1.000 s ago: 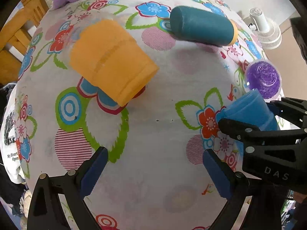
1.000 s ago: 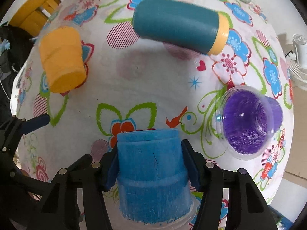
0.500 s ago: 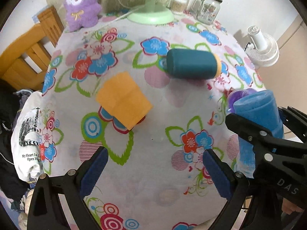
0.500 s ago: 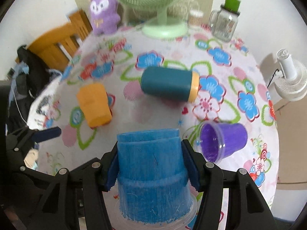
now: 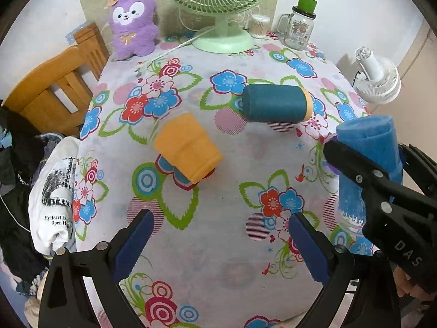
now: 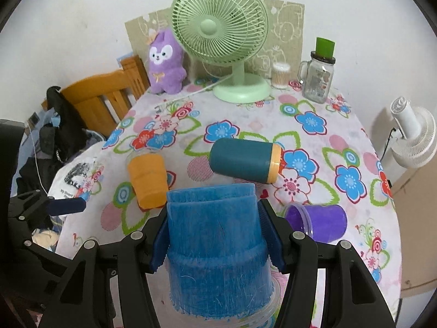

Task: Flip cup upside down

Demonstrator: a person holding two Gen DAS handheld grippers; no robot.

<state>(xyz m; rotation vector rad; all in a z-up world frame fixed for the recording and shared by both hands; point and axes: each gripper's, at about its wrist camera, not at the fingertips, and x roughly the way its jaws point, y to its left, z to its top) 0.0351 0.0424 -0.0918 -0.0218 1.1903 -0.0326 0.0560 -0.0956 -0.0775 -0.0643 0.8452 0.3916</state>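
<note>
My right gripper (image 6: pixel 215 235) is shut on a blue fuzzy cup (image 6: pixel 215 248), held above the flowered table with its closed base pointing away from me and its clear rim near the camera. The cup also shows in the left wrist view (image 5: pixel 368 158), at the right, gripped by the right gripper (image 5: pixel 387 191). My left gripper (image 5: pixel 218 243) is open and empty above the table's near edge. An orange cup (image 5: pixel 188 150), a teal cup with a yellow rim (image 5: pixel 275 104) and a purple cup (image 6: pixel 319 222) lie on their sides.
A green desk fan (image 6: pixel 221 32), a purple plush toy (image 6: pixel 165 63), a glass jar with green lid (image 6: pixel 318 78) and a swab box (image 6: pixel 280 74) stand at the table's back. A wooden chair (image 5: pixel 57 87) and clothes are left; a white fan (image 6: pixel 412 136) is right.
Both grippers have risen and pulled back from the table, so the view is now wider. The right gripper has lifted the blue cup with it. The other cups have not moved.
</note>
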